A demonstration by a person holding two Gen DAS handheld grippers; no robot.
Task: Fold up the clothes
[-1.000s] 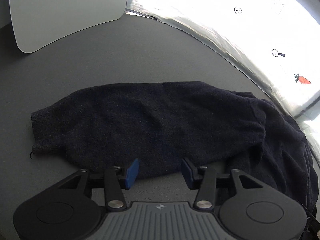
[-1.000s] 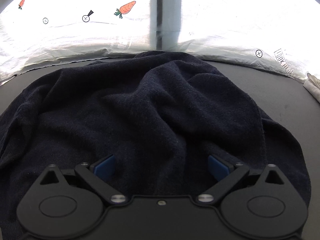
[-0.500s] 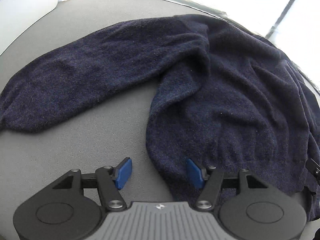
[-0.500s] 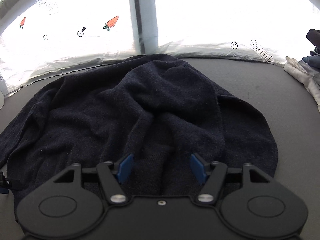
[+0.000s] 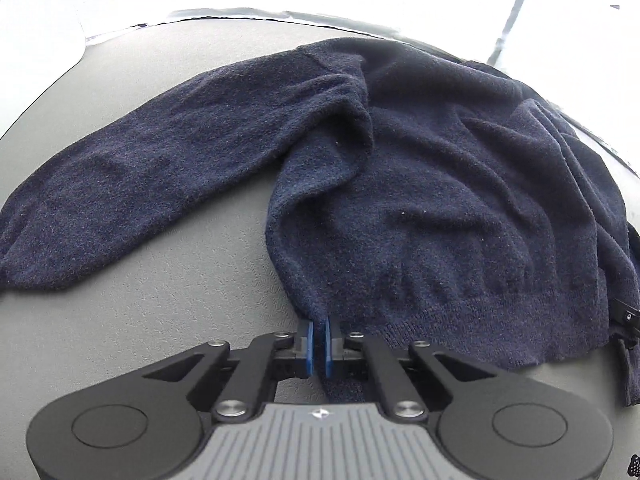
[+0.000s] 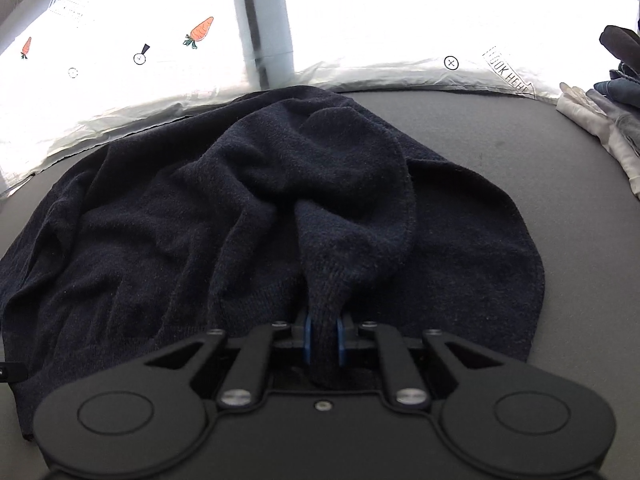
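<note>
1. Sweater [image 5: 440, 200], dark navy knit, lies rumpled on the grey table [image 5: 160, 300], its body bunched into folds and one sleeve [image 5: 140, 168] stretched out flat to the left.
2. Ribbed hem runs along the near edge of the body, closest to both grippers.
3. Left gripper [image 5: 319, 346] is clenched on the near left corner of that hem, a thin bit of cloth pinched between its blue pads.
4. Right gripper [image 6: 323, 340] has a thick roll of the knit between its pads, pressed from both sides, with the jaws closing on it.
5. Far behind the sweater a bright white sheet printed with carrots [image 6: 200, 32] edges the table.
6. At the far right lies a pile of other clothes [image 6: 608, 120], white and blue, well apart from the sweater.
</note>
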